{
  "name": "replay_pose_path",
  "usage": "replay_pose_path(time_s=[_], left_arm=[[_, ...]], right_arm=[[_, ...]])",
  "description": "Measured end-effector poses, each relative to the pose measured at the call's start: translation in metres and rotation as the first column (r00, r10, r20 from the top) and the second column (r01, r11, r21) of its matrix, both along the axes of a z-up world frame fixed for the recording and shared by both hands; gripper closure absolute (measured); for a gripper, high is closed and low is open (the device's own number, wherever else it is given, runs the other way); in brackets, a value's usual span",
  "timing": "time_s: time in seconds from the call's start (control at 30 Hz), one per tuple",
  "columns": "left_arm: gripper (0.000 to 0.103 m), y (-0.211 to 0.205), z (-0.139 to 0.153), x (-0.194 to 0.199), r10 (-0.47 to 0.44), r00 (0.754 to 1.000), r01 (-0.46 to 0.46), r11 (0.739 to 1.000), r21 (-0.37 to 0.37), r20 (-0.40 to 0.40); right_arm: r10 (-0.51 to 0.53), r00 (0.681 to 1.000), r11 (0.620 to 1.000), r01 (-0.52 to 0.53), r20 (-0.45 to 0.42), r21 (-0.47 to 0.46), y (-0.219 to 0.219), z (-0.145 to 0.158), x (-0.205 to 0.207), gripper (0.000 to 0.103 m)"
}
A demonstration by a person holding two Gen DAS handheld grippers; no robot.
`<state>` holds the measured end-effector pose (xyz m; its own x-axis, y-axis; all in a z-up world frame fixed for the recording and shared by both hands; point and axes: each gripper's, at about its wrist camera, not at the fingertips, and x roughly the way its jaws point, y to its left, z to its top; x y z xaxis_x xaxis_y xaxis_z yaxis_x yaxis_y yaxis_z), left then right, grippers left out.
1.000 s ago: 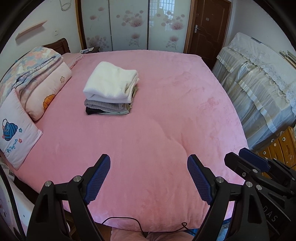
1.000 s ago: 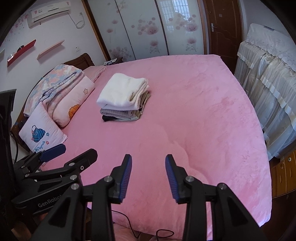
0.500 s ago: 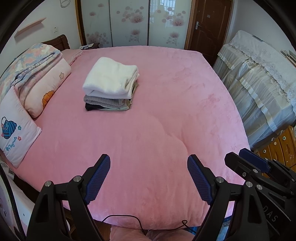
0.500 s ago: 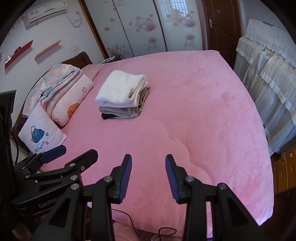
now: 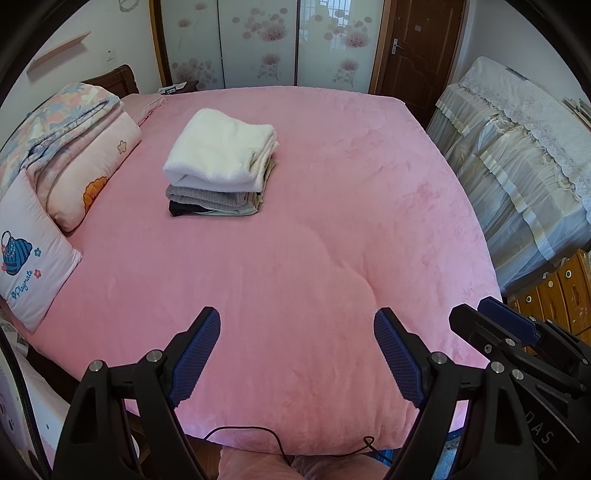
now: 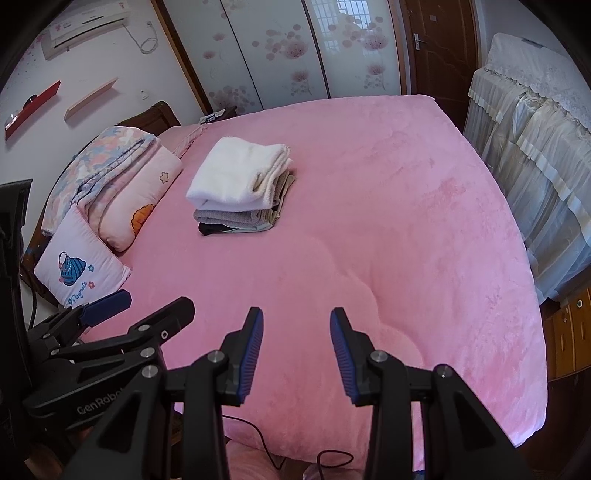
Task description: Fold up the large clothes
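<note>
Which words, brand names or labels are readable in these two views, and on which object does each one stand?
"Playmate", in cursive: on the small pink pillow with the blue bag picture; the last letter is uncertain.
"GenRobo", cut off by a finger: on the left gripper body, seen in the right wrist view.
"DAS", partly hidden: on the right gripper body, seen in the left wrist view.
Air conditioner markings: too small to read.

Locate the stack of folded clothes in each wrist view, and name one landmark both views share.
Left wrist view: the stack of folded clothes lies upper left of centre on the pink bed, white item on top, right of the pillows.
Right wrist view: the same stack sits left of centre, above the right tongs.
Shared landmark: the pink pillow with the blue print, at the left bed edge in both.
</note>
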<state>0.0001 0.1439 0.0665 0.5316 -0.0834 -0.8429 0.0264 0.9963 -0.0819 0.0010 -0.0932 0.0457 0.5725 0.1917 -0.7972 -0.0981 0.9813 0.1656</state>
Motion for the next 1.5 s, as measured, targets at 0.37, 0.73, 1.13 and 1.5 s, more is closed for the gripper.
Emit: replay_pose_path(time_s=[0.37, 0.73, 1.13, 1.5], left_arm=[[0.019, -0.001, -0.003, 0.004, -0.002, 1.0, 0.002, 1.0, 0.006, -0.01], [0.019, 0.001, -0.019, 0.016, 0.001, 0.998, -0.001, 1.0, 0.001, -0.058], [0.019, 0.005, -0.04, 0.027, 0.025, 0.996, -0.025, 1.0, 0.008, -0.084], [0.019, 0.005, -0.046, 0.031, 0.039, 0.993, -0.038, 0.999, 0.01, -0.108]], right_arm=[[-0.01, 1.0, 1.0, 0.01, -0.004, -0.002, -0.001, -0.006, 0.002, 0.065], [-0.028, 0.999, 0.999, 0.028, -0.028, -0.019, 0.002, -0.017, 0.01, 0.065], [-0.031, 0.998, 0.999, 0.03, -0.059, -0.025, 0.005, -0.03, 0.02, 0.065], [-0.018, 0.998, 0.999, 0.016, -0.067, -0.029, 0.006, -0.031, 0.022, 0.065]])
